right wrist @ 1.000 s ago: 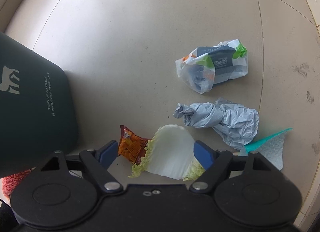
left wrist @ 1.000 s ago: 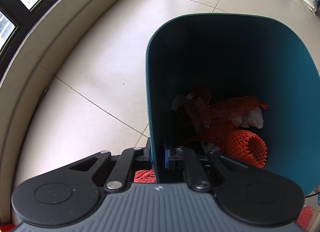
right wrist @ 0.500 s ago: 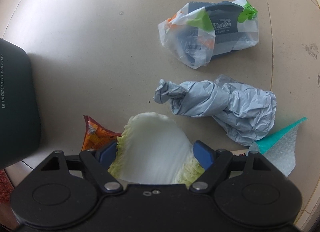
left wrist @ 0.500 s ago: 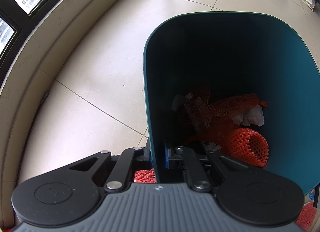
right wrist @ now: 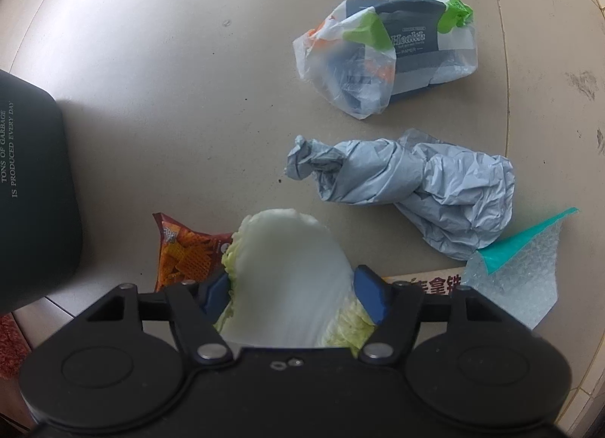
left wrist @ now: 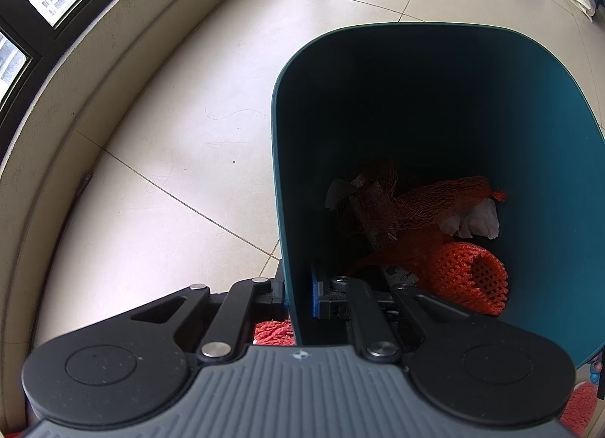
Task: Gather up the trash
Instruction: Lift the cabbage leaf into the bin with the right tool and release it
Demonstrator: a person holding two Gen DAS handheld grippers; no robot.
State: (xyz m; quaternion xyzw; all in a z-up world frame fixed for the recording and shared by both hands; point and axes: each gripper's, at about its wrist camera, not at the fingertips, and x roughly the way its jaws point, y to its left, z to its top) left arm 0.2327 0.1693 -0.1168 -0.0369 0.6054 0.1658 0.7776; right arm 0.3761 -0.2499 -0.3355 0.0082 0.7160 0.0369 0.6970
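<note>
My left gripper (left wrist: 297, 298) is shut on the near wall of the teal trash bin (left wrist: 548, 173), one finger outside and one inside. At the bin's bottom lie an orange foam net sleeve (left wrist: 469, 275), red mesh netting (left wrist: 435, 203) and white tissue. The right wrist view looks straight down at the floor. There my right gripper (right wrist: 295, 292) straddles a pale cabbage leaf (right wrist: 287, 271). Its jaws are closing, and the blue pads (right wrist: 372, 294) are just reaching the leaf's frilly edges. The bin (right wrist: 34, 192) stands at the left.
An orange snack wrapper (right wrist: 181, 256) lies partly under the leaf's left side. Beyond are a twisted grey plastic bag (right wrist: 416, 181), a clear bag with a paper pack (right wrist: 385, 52), a teal bubble-wrap piece (right wrist: 522, 268) and a printed strip (right wrist: 427, 279). A window wall curves at the left.
My right gripper has sunk onto the cabbage leaf and its jaws have narrowed around it. The left gripper and the bin have kept still.
</note>
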